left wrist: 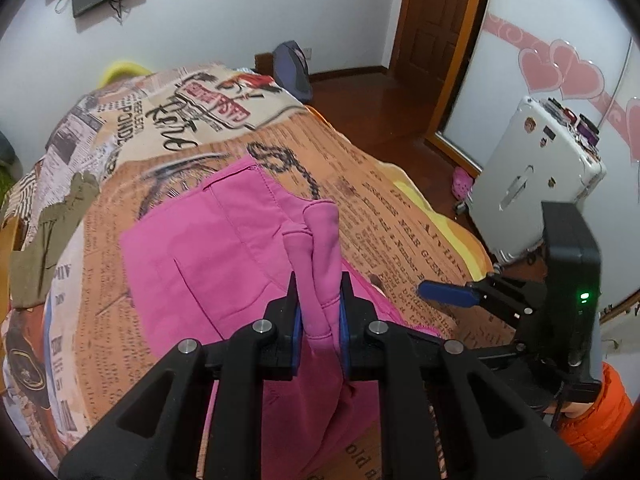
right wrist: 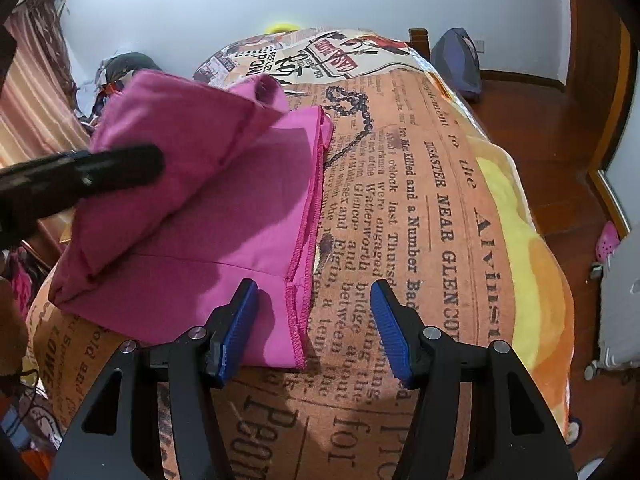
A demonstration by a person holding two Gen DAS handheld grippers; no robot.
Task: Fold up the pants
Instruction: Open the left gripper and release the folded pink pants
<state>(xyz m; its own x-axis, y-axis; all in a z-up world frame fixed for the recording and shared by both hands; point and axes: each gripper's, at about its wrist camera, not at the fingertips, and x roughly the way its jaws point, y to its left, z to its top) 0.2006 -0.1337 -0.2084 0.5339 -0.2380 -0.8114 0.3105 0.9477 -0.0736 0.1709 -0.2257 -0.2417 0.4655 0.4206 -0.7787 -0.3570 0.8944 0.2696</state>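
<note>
A bed [left wrist: 400, 184] fills both views, covered by a newspaper-print blanket [right wrist: 400, 240] in orange and brown. On it lie the pink pants [right wrist: 224, 216] — partly folded, one layer lifted above the layers that lie flat. The left gripper [left wrist: 319, 304] is clamped on a bunched ridge of that fabric, its blue pads pressing from both sides. The right gripper [right wrist: 314, 320] hovers with jaws apart — the stitched edge of the pants lies under the gap between them, ungripped.
</note>
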